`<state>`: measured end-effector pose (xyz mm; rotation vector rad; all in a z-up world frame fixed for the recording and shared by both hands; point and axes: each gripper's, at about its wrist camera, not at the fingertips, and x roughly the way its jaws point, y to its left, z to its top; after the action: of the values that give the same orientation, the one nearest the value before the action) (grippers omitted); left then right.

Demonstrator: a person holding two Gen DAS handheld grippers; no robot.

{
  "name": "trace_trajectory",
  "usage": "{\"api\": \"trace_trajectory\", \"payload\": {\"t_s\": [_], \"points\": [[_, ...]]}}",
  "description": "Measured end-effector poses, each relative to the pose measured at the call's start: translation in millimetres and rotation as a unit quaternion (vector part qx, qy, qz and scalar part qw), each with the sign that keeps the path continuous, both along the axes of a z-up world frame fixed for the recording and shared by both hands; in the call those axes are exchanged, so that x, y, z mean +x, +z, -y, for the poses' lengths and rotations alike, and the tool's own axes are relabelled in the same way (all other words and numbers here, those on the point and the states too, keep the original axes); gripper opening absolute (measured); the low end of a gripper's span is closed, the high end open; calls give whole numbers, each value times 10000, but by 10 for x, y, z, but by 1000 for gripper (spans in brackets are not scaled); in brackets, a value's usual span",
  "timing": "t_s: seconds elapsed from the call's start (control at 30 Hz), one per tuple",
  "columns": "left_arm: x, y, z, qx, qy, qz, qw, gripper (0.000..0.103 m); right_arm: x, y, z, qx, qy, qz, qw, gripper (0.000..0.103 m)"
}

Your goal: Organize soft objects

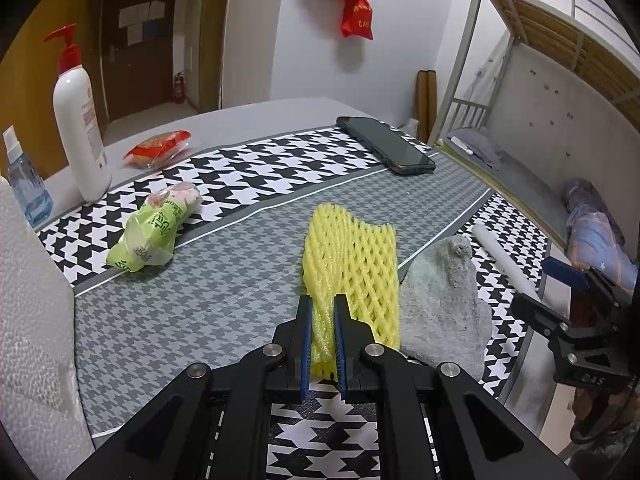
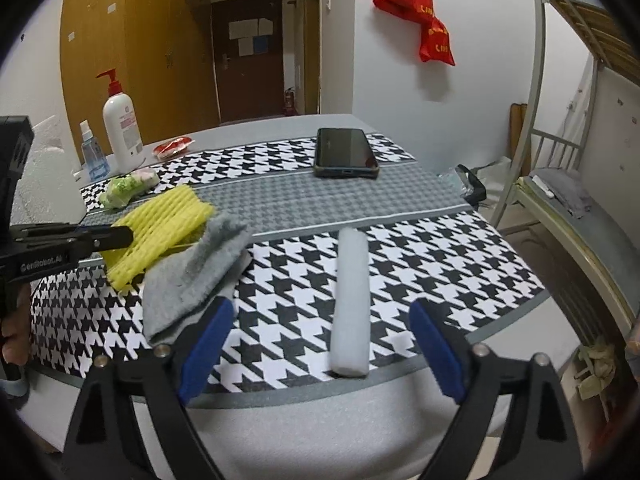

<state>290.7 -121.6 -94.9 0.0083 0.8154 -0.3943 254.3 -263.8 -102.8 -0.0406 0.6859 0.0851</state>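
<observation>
My left gripper point(image 1: 323, 300) is shut on the near end of a yellow foam net sleeve point(image 1: 354, 264), which lies on the houndstooth mat point(image 1: 180, 320). The sleeve's right edge lies over a grey fuzzy cloth point(image 1: 444, 304). In the right wrist view the yellow sleeve point(image 2: 160, 232) and the grey cloth point(image 2: 192, 276) lie at the left, with the left gripper point(image 2: 120, 236) on the sleeve. My right gripper point(image 2: 320, 320) is open and empty above the table's near edge, with a white foam roll point(image 2: 352, 300) lying between its fingers and further out. A green wrapped soft packet point(image 1: 156, 228) lies at the left.
A black phone point(image 1: 388, 144) lies at the mat's far end. A white pump bottle point(image 1: 80, 120), a blue spray bottle point(image 1: 24, 180) and a red snack packet point(image 1: 158, 148) stand at the far left. White foam block point(image 1: 32, 320) at the left. A bunk bed frame point(image 2: 560, 160) stands at the right.
</observation>
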Motion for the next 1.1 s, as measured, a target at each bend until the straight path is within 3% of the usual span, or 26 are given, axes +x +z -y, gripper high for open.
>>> {"api": "trace_trajectory", "payload": {"t_s": [0.2, 0.47, 0.53, 0.6, 0.73, 0.77, 1.03, 1.1], "points": [[-2, 0, -4, 4, 12, -3, 10000, 11, 63, -58, 8, -163, -110, -112, 9997, 89], [-14, 1, 15, 51, -43, -17, 10000, 11, 78, -125, 30, -120, -64, -320, 9994, 51], [-24, 11, 18, 58, -38, 19, 10000, 11, 64, -112, 43, -100, -64, -339, 9994, 35], [-26, 11, 24, 52, -61, -1, 10000, 13, 60, -101, 69, -95, -120, -367, 9992, 25], [-36, -2, 52, 107, -93, -33, 9999, 42, 51, -93, 109, -35, -96, -396, 9992, 24], [-42, 1, 58, 114, -102, -20, 9999, 44, 51, -92, 103, -56, -93, -404, 9991, 24], [-26, -85, 104, 285, -181, -192, 9992, 45, 53, -87, 104, 12, -71, -410, 9991, 24], [-27, -99, 114, 328, -213, -219, 9990, 39, 53, -91, 116, 29, -58, -412, 9991, 24]]}}
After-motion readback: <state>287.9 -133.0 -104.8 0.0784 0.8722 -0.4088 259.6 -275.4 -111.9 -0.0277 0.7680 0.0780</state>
